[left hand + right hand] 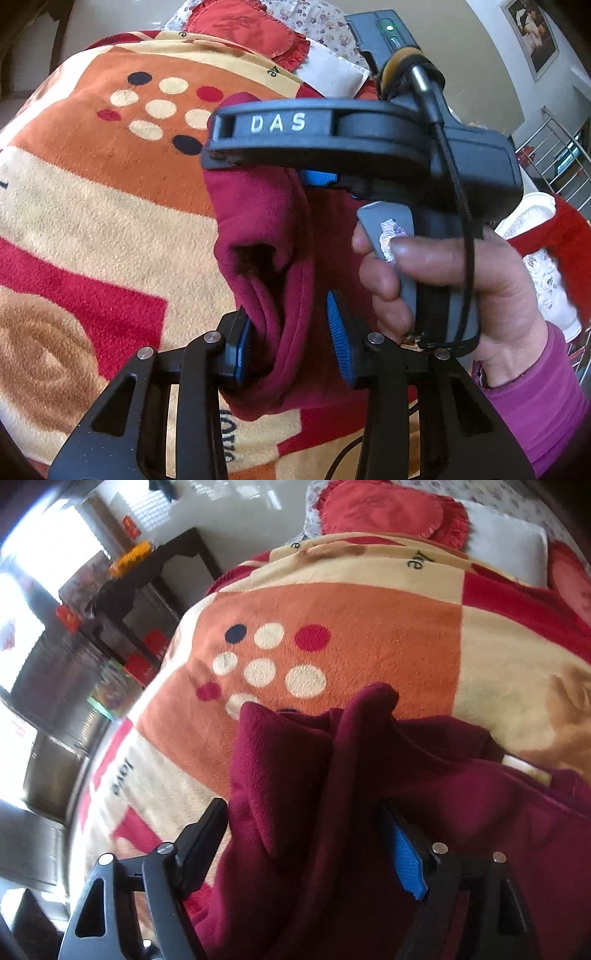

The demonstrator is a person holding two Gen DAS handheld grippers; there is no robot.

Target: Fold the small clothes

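Bunching in thick folds, the maroon fleece garment (258, 258) sits pinched in the left tool (291, 339); right tool (314, 845) gapes around it

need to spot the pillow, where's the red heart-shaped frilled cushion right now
The red heart-shaped frilled cushion lies at the far end of the bed, top of both views, beyond the orange patterned fleece blanket, beside a white pillow.

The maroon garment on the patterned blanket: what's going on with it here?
A person is folding a maroon fleece garment on a bed covered by a patterned blanket, using handheld tongs in each hand. The left tongs have a bunched fold of the fabric between their blue pads. The right tongs stand wide with the cloth draped between them, not pinched. The hand holding the right tool shows in the left wrist view. The fold is not yet finished.
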